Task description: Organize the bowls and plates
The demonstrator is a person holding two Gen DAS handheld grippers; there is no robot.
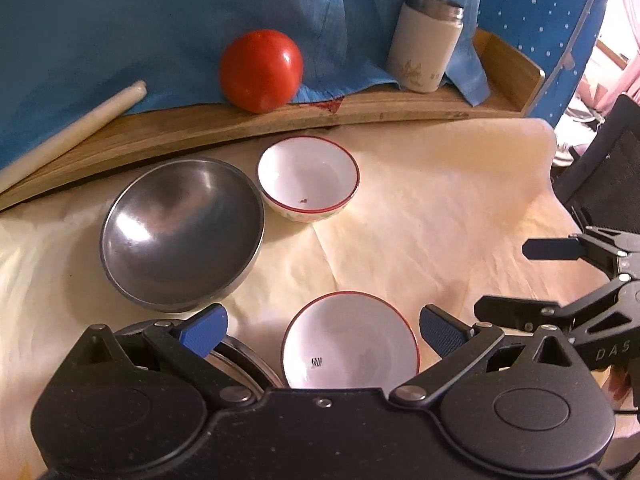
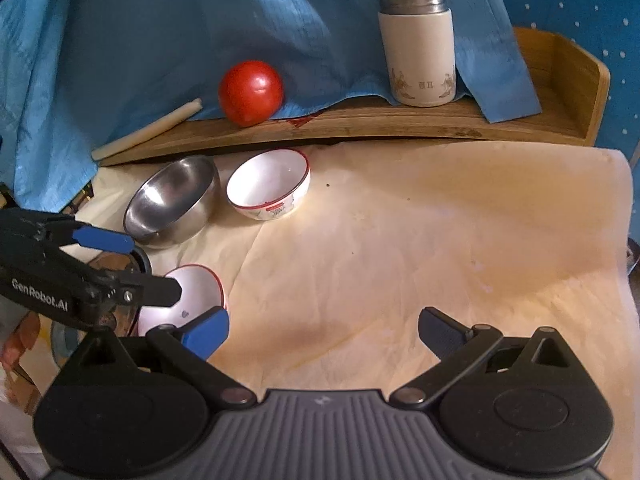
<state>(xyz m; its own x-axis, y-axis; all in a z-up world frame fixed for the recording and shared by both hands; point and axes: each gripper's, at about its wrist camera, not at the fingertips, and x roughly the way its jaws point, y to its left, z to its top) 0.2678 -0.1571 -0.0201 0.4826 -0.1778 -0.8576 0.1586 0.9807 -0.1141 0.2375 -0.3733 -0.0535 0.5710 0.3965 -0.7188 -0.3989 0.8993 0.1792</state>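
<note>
While both grippers hang over the cream cloth [image 2: 400, 240] with nothing in them, the left gripper [image 1: 324, 330] has its jaws spread wide, straddling the near red-rimmed bowl [image 1: 350, 340] without touching it, and the right gripper [image 2: 324, 330] is likewise wide apart over bare cloth, well right of the dishes. Step in hand, as I judge it: pick the near bowl for stacking. To do it well, lower the left gripper so one pad goes inside the rim and one outside, pinch the wall rather than span the whole bowl, and lift straight up so it doesn't skid on the loose cloth. Likely target is the far red-rimmed bowl [image 1: 308, 178], same kind, sitting just beside the steel bowl [image 1: 182, 232], rims near or touching, can't tell which. A glass or metal rim [image 1: 244, 360] shows just left of the near bowl, partly hidden by the gripper; avoid clipping it. All bowls sit mouth-up, round, no real long axis; the far bowl looks slightly tilted in the right wrist view, opening leaning toward the camera. Behind, on the wooden tray [image 2: 360, 128]: tomato [image 2: 251, 93], cup [image 2: 418, 48], pale stick [image 2: 148, 132]; not part of this.
</note>
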